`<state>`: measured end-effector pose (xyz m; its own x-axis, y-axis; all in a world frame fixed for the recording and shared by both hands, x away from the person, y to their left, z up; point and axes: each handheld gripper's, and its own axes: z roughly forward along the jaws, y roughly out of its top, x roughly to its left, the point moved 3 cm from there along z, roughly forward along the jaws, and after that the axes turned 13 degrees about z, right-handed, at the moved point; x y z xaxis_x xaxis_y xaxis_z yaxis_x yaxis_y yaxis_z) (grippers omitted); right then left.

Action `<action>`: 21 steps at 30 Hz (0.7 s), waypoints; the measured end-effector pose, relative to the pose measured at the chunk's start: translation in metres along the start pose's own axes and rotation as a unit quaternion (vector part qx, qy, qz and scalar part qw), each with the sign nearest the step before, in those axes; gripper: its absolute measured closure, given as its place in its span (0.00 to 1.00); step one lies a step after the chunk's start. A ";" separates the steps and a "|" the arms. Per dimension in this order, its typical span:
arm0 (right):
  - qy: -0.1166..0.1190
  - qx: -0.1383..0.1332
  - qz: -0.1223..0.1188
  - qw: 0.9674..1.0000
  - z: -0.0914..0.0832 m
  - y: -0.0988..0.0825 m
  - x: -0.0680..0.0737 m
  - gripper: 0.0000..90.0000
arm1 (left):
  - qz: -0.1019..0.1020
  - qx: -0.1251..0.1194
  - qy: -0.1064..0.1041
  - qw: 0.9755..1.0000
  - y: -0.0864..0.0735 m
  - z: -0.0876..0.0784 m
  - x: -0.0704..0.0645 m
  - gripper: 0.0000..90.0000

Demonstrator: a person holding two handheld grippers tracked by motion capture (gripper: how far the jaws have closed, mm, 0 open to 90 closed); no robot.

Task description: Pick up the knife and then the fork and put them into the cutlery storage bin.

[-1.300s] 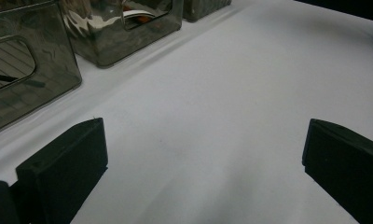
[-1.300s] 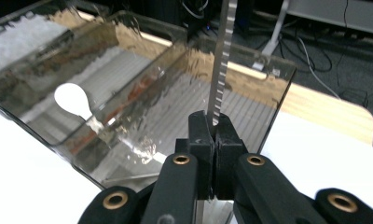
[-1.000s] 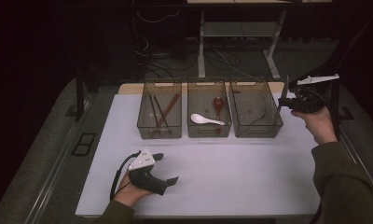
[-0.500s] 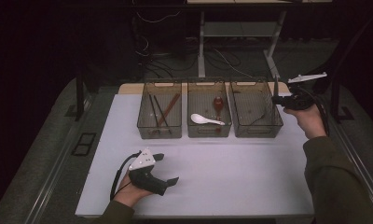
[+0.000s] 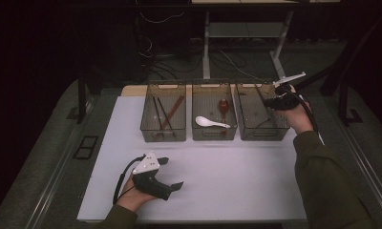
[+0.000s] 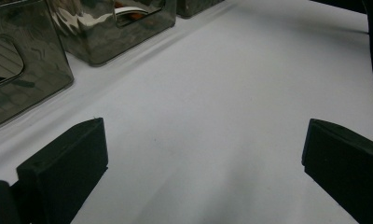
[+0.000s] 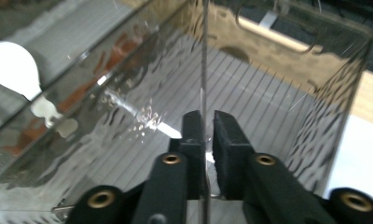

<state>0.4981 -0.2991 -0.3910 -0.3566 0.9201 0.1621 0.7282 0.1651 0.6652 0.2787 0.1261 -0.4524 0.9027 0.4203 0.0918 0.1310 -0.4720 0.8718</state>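
Note:
My right gripper (image 5: 271, 102) hangs over the right-hand clear bin (image 5: 263, 133), held by a hand in a green sleeve. In the right gripper view a thin metal stick (image 7: 204, 56) runs straight up between the jaws of the right gripper (image 7: 208, 119). The jaws have just been opening: a narrow gap shows, and the stick leans on the left pad (image 7: 194, 128). The stick (image 5: 260, 95) slants down into the bin. My left gripper (image 5: 171, 172) rests on the white table top near the front, open, with nothing between its pads (image 6: 63, 158).
Three clear bins stand in a row at the back of the white mat (image 5: 237, 181). The left bin (image 5: 163, 134) holds dark and brown chopsticks (image 5: 167, 114). The middle one holds a white spoon (image 5: 210, 122) and a red spoon (image 5: 223, 106).
My right hand has come down and to the left, from beside the right bin to over it. The left hand has stayed where it was.

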 end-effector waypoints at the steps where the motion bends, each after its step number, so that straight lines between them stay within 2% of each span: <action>1: 0.000 0.007 0.002 1.000 0.003 -0.002 0.000 0.87 | 0.000 0.000 0.000 1.000 0.000 0.000 0.000 0.00; 4: -0.001 0.014 0.009 1.000 0.009 -0.005 -0.001 0.81 | 0.000 0.000 -0.001 1.000 0.000 0.000 0.000 0.00; 8: 0.009 0.008 0.020 1.000 0.009 -0.007 -0.002 0.66 | 0.000 0.001 -0.002 1.000 0.000 0.001 -0.001 0.00; 15: 0.039 -0.020 0.056 0.997 -0.004 -0.007 -0.005 0.46 | -0.002 0.001 0.000 1.000 0.000 0.001 0.000 0.00; 18: 0.044 -0.022 0.056 0.997 -0.010 -0.009 -0.007 0.39 | -0.001 0.002 0.000 1.000 0.000 0.001 0.000 0.00; 21: 0.060 -0.033 0.060 0.996 -0.016 -0.011 -0.005 0.35 | -0.001 0.004 0.001 1.000 0.000 0.001 0.000 0.00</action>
<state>0.4821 -0.3112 -0.3873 -0.3404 0.8818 0.3265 0.7305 0.0294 0.6823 0.2793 0.1254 -0.4531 0.9016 0.4230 0.0910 0.1361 -0.4770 0.8683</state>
